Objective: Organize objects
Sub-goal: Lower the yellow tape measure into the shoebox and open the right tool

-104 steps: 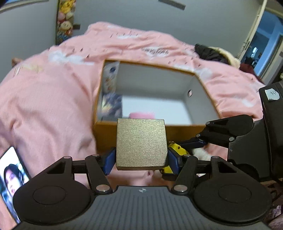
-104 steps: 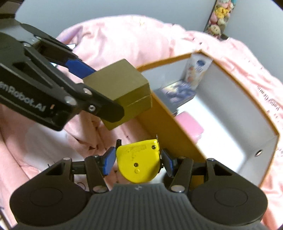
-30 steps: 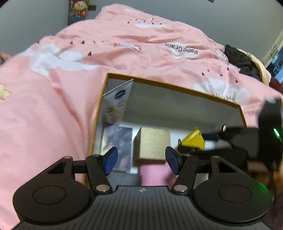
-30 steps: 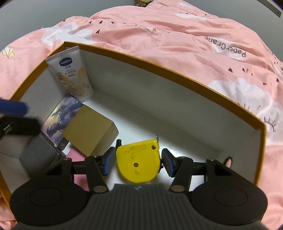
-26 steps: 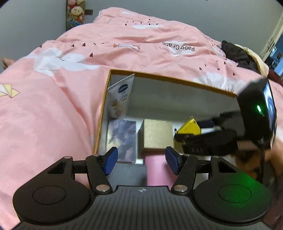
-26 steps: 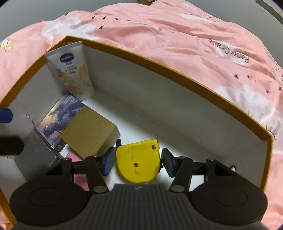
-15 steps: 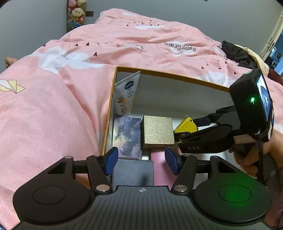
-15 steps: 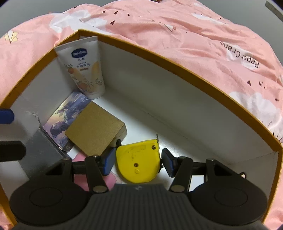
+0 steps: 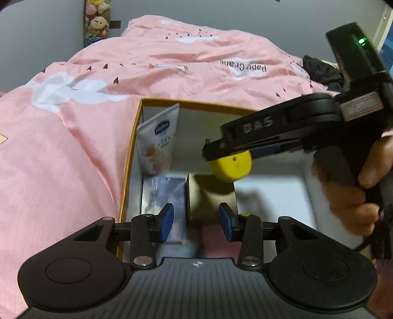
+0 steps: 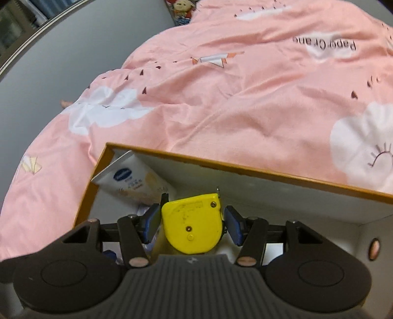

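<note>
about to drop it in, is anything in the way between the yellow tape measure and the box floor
Partly. The right gripper holds the tape measure over the gold box already lying in the cardboard box. The white floor to its right looks bare.

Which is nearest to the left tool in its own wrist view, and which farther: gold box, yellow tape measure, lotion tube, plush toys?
From the left tool:
1. Gold box, just ahead between its fingers, on the box floor.
2. Yellow tape measure, beyond it, held up by the right tool.
3. Lotion tube, leaning in the far left corner.
4. Plush toys, by the far wall.
</note>
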A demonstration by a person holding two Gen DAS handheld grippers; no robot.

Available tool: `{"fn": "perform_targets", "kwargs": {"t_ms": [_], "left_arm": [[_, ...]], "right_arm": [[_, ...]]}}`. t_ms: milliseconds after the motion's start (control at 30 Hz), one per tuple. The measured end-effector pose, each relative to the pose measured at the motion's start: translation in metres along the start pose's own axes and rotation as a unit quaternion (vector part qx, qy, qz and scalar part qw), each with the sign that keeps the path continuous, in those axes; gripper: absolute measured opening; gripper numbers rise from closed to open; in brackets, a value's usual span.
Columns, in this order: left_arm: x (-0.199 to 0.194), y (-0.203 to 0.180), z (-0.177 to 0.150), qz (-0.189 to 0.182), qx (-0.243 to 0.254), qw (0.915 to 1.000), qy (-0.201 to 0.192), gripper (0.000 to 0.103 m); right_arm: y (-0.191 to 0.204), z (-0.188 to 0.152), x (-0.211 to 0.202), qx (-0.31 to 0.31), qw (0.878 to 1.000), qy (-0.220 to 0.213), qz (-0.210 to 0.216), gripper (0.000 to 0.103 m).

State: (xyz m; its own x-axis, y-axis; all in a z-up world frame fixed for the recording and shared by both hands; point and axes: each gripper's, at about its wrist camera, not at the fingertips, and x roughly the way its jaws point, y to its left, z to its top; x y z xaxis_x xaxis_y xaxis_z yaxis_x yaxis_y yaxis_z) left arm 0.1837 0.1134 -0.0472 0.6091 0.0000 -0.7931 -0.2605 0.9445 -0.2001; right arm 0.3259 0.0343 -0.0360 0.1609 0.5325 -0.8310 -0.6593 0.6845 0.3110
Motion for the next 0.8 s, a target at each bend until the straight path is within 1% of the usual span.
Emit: {"fn": "perform_targets", "kwargs": {"t_ms": [67, 200, 300, 533, 567, 600, 633, 700, 800], "left_arm": [[0.003, 0.000, 0.003, 0.003, 0.001, 1.0000, -0.005, 0.047], [0.009, -0.008, 0.005, 0.025, 0.027, 0.9992, -0.015, 0.045], [0.011, -0.012, 0.004, 0.041, 0.040, 0.9981, -0.022, 0.044], [0.011, -0.011, 0.004, 0.045, 0.043, 0.9978, -0.021, 0.042], [0.010, -0.011, 0.004, 0.044, 0.042, 0.9979, -0.021, 0.042], [0.011, -0.011, 0.004, 0.047, 0.041, 0.9978, -0.021, 0.042], [0.010, -0.011, 0.003, 0.048, 0.040, 0.9978, -0.022, 0.042], [0.008, -0.010, 0.002, 0.048, 0.036, 0.9979, -0.022, 0.042], [0.003, -0.012, -0.001, 0.049, 0.037, 0.9977, -0.027, 0.042]], "right_arm": [[0.002, 0.003, 0.009, 0.012, 1.000, 0.006, 0.003, 0.059], [-0.003, 0.003, 0.018, 0.047, 0.998, 0.014, 0.025, 0.059], [-0.004, 0.004, 0.022, 0.056, 0.998, 0.013, 0.025, 0.058], [-0.007, 0.001, 0.019, 0.063, 0.997, 0.013, 0.040, 0.058], [-0.007, 0.001, 0.018, 0.062, 0.997, 0.013, 0.040, 0.055], [-0.008, 0.000, 0.018, 0.063, 0.997, 0.013, 0.041, 0.050], [-0.009, 0.000, 0.018, 0.066, 0.997, 0.014, 0.042, 0.047], [-0.013, -0.001, 0.018, 0.072, 0.996, 0.016, 0.043, 0.038], [-0.016, -0.003, 0.021, 0.083, 0.995, 0.024, 0.058, 0.030]]}}
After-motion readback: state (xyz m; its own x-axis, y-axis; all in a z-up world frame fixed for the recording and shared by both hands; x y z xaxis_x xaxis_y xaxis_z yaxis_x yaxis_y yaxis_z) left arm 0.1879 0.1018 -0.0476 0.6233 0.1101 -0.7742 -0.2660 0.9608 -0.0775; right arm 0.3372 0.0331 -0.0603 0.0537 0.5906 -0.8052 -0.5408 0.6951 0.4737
